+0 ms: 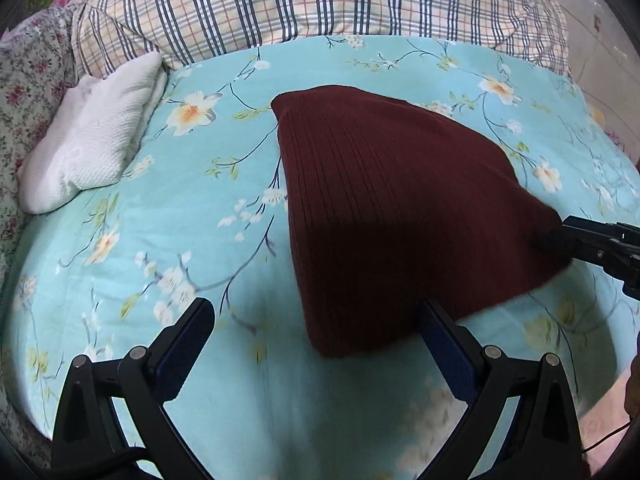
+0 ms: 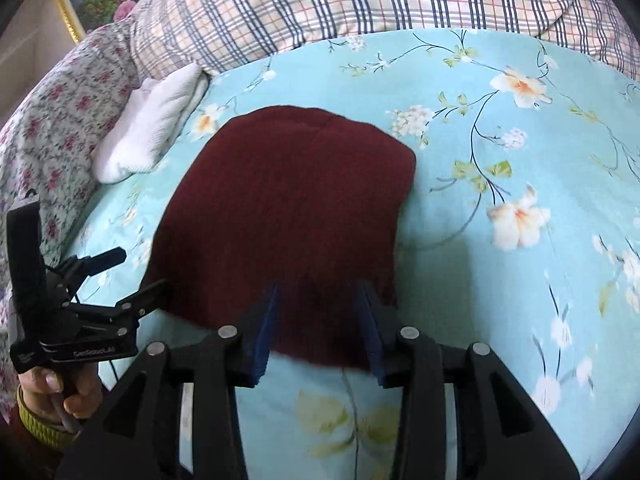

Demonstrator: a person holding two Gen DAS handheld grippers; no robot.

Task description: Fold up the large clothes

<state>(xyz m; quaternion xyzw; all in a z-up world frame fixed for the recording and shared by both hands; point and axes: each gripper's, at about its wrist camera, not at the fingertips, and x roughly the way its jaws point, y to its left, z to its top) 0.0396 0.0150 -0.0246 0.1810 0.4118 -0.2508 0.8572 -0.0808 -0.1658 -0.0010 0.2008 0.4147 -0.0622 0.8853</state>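
A dark maroon ribbed knit garment (image 1: 384, 208) lies folded on the turquoise floral bedsheet (image 1: 192, 216); it also shows in the right wrist view (image 2: 288, 208). My left gripper (image 1: 316, 320) is open just at the garment's near left corner, its right finger against the cloth edge. It shows in the right wrist view (image 2: 140, 272) open beside the garment's left edge. My right gripper (image 2: 316, 312) is open, its jaws straddling the garment's near edge, fabric between them. In the left wrist view it (image 1: 568, 232) touches the garment's right corner.
A white folded textured cloth (image 1: 88, 140) lies at the left of the bed. A plaid quilt (image 1: 304, 0) is bunched along the back. A pink-flowered fabric (image 2: 52, 128) borders the left side. The turquoise sheet (image 2: 500, 160) extends right of the garment.
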